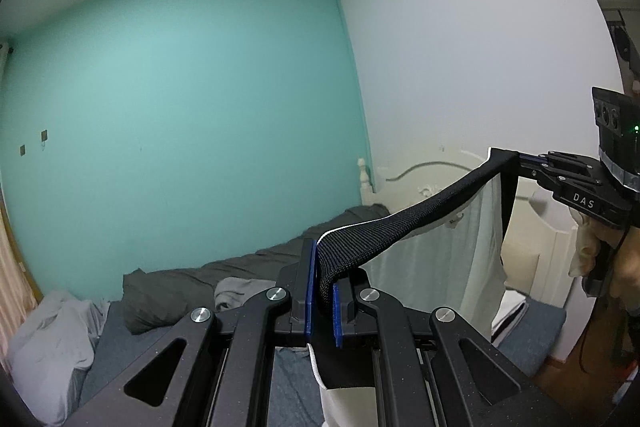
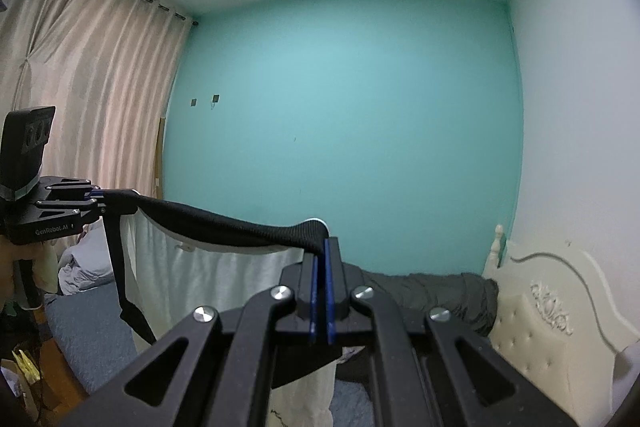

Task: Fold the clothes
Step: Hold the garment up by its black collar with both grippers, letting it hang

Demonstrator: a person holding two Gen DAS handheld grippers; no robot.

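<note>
A white garment [image 1: 460,267] with a black ribbed waistband [image 1: 400,227] hangs in the air above the bed. My left gripper [image 1: 324,291] is shut on one end of the waistband between its blue pads. My right gripper [image 1: 520,163], held by a hand at the far right, is shut on the other end. In the right wrist view the right gripper [image 2: 322,267] pinches the waistband [image 2: 224,223], which stretches left to the left gripper [image 2: 96,199]. The white cloth [image 2: 200,287] drapes down below the band, and a black strap [image 2: 120,267] dangles near the left gripper.
Below lies a bed with a blue sheet [image 1: 120,347], a dark grey duvet [image 1: 180,287], a light grey pillow [image 1: 52,343] and another grey garment [image 1: 240,291]. A white tufted headboard [image 2: 540,327] stands at the right, and cream curtains [image 2: 88,87] at the left. A teal wall [image 2: 340,127] is ahead.
</note>
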